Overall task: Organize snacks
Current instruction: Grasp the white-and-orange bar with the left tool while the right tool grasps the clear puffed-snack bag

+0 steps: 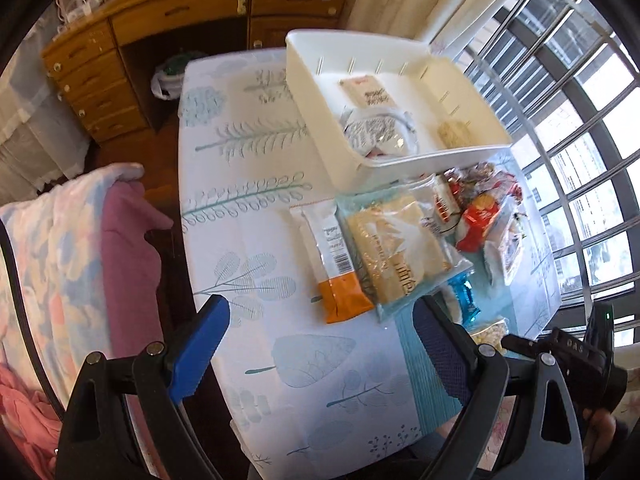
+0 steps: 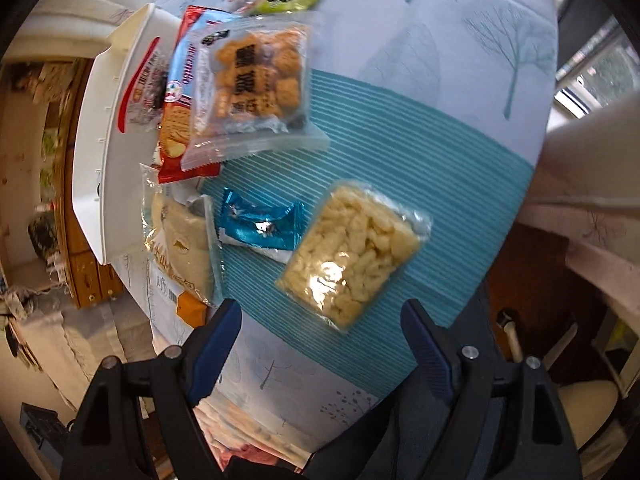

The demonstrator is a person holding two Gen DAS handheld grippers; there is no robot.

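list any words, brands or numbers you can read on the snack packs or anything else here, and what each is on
"D A S": on the black device by the right gripper, in the left wrist view.
Large dark Chinese characters on the fried-snack bag: too blurred to quote.
Slanted blue script on the red biscuit pack: unreadable.
Barcode and small print on the orange-and-white bar: too small.
Labels in the white bin: too small.

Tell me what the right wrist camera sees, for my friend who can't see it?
The open right gripper hovers empty above a clear bag of pale puffed snacks on a teal striped mat. More snack packets lie beside a white bin.
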